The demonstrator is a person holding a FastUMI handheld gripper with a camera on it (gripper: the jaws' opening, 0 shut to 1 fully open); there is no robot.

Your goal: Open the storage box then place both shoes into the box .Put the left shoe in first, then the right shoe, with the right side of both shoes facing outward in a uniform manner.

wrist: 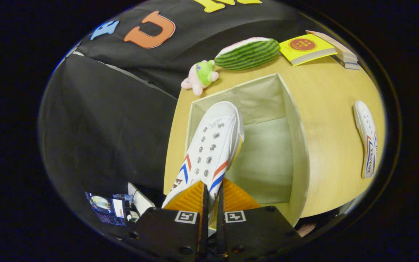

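The tongs (212, 194) pinch one shoe (211, 145) by its heel, toe hanging over the open box (298, 145); next, I judge, lower and release it, then fetch the other shoe (366, 140) lying beside the box.

Light wooden tabletop (326, 120), black cloth wall (96, 120) behind, plush toys and books at far edge

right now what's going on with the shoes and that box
The hand-held gripper is shut on a white shoe, holding it toe-first over the open storage box on the wooden table. The shoe is above the box's left side. The second shoe lies on the table to the right of the box, not yet packed.
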